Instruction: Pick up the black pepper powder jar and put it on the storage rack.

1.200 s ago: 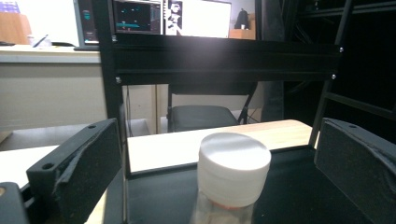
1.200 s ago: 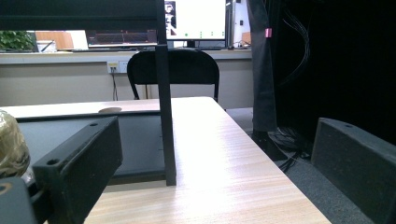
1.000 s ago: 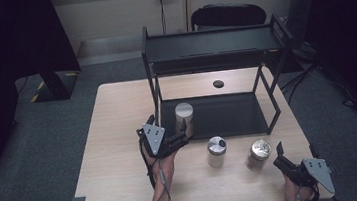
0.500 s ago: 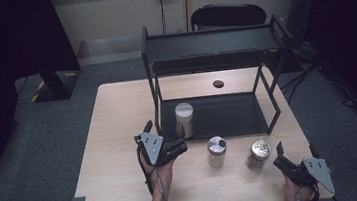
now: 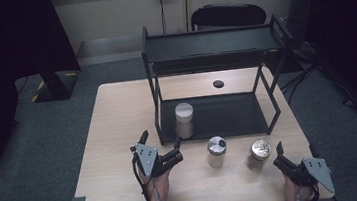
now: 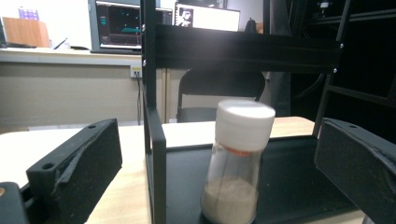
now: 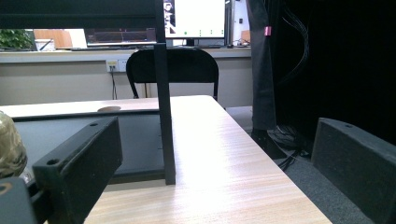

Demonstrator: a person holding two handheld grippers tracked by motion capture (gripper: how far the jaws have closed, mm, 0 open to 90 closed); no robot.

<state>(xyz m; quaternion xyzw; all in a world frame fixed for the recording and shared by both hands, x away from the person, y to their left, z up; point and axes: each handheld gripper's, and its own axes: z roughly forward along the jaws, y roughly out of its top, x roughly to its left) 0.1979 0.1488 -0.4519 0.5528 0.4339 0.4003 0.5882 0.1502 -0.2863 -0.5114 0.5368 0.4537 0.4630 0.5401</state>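
Note:
A white-lidded jar (image 5: pixel 184 120) of pale powder stands at the front left corner of the black rack's bottom shelf (image 5: pixel 228 115). My left gripper (image 5: pixel 160 139) is open just in front of it and apart from it. In the left gripper view the jar (image 6: pixel 238 163) stands upright between and beyond the spread jaws of my left gripper (image 6: pixel 219 154). A silver-lidded jar (image 5: pixel 217 151) and a jar with a shiny lid (image 5: pixel 258 154) stand on the table. My right gripper (image 5: pixel 295 149) is open at the near right corner, holding nothing. The shiny-lidded jar (image 7: pixel 9 144) is at the left edge of the right gripper view.
The two-tier black rack (image 5: pixel 211 44) takes up the back half of the wooden table (image 5: pixel 120 137); its front right post (image 7: pixel 166 116) rises ahead of the right gripper. A small black disc (image 5: pixel 218 83) lies behind the rack. A chair (image 5: pixel 228 15) stands beyond the table.
My left gripper has drawn back toward the near edge, away from the white-lidded jar, which stays on the shelf. The right gripper has not moved.

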